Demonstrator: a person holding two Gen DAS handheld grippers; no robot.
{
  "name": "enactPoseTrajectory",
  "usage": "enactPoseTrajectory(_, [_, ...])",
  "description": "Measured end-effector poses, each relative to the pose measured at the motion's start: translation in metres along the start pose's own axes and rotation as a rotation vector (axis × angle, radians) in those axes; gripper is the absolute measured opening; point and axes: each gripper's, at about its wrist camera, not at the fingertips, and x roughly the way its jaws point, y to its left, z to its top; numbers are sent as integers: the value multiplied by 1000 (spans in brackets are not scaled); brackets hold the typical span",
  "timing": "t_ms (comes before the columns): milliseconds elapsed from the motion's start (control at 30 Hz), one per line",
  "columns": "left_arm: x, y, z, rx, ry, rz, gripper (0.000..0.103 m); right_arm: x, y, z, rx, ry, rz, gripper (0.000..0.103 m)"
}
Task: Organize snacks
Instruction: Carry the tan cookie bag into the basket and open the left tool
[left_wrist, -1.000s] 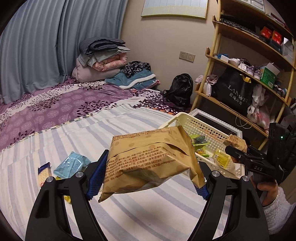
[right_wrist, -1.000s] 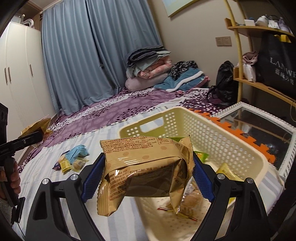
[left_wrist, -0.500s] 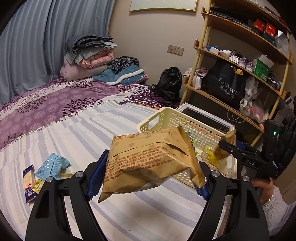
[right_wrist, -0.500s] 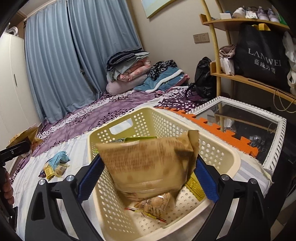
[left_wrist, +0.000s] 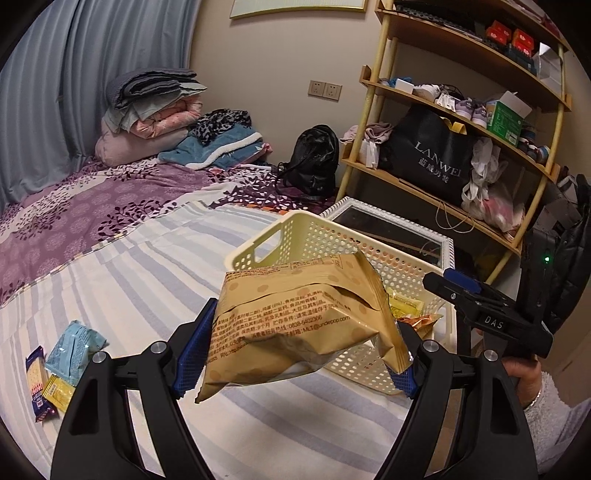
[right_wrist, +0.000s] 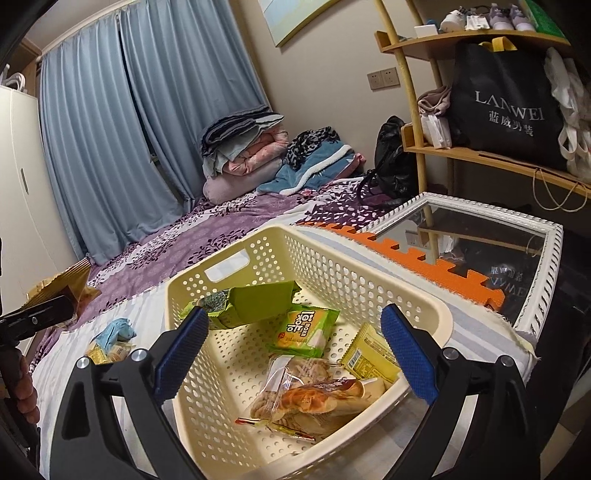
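Landmark: the cream perforated basket (right_wrist: 369, 284) on the striped bed (left_wrist: 122, 280) is taken as the reference for every place below.
Left tool: the left tool (left_wrist: 295, 354) is seen clamped on a tan snack bag (left_wrist: 299, 325), its blue pads pressed against both ends of the bag.
Tan snack bag: it is held in the air on the near side of the basket (left_wrist: 317, 236), in front of its near wall and partly covering it in the left wrist view; printed text is carried on its face.
Right tool: the right tool (right_wrist: 291, 350) is seen with its jaws wide apart and nothing between them; it is held over the basket's near rim.
Right tool from the left view: its black body (left_wrist: 487, 317) is seen just right of the basket, gripped by a hand (left_wrist: 524, 373) in a pale fuzzy sleeve.
Inside the basket: a green carton (right_wrist: 255, 302) is propped near the far wall, a green and yellow packet (right_wrist: 304, 332) lies in the middle, a yellow sachet (right_wrist: 373, 354) rests against the right wall, and clear-wrapped pastries (right_wrist: 310, 398) lie toward the near corner.
Loose snacks: a light blue packet (left_wrist: 74, 347), a dark blue cracker pack (left_wrist: 37, 380) and a small yellow packet (left_wrist: 59, 391) are left on the bed well to the left of the basket.
Beyond the basket: a white-framed mirror (right_wrist: 480, 236) is set just behind its right side, with an orange foam edge (right_wrist: 406, 254) between the two.
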Motion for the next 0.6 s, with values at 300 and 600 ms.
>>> enactPoseTrajectory(300, [42,-33,16,67,24,-56,81,-2,-16,1,39,-8,-14,94])
enactPoseTrajectory(600, [94,-69,16,149,82,-125,82,-3,-31,2,79,-15,-32,94])
